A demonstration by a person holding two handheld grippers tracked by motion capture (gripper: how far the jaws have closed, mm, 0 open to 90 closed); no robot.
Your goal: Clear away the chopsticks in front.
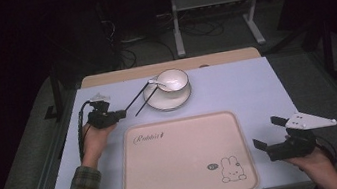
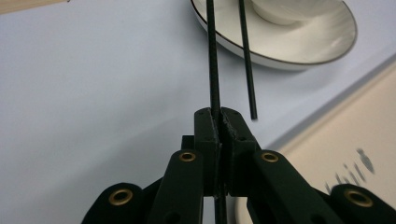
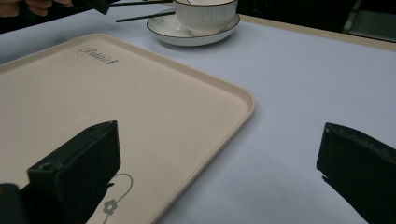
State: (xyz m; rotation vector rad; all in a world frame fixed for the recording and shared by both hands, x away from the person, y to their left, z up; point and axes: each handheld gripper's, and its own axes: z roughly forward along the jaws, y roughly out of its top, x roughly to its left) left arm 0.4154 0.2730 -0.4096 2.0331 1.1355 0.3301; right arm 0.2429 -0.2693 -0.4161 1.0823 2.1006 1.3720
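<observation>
My left gripper (image 1: 121,114) is at the left of the table, shut on the near end of a thin black chopstick (image 2: 212,70) that runs forward over the rim of a white plate (image 2: 317,51). A second black chopstick (image 2: 247,60) lies just beside it, leaning on the plate rim, free of the jaws. A white bowl (image 1: 172,80) with a white spoon (image 1: 154,81) in it stands on that plate. My right gripper (image 1: 267,133) rests wide open at the right, beside the tray's right edge, with nothing between its jaws.
A large beige tray (image 1: 186,157) with a rabbit drawing lies in front of the plate, on a pale blue table cover (image 1: 251,87). A person's hands hold both grippers. Beyond the table's far edge the floor is dark, with a metal stand (image 1: 215,11) and cables.
</observation>
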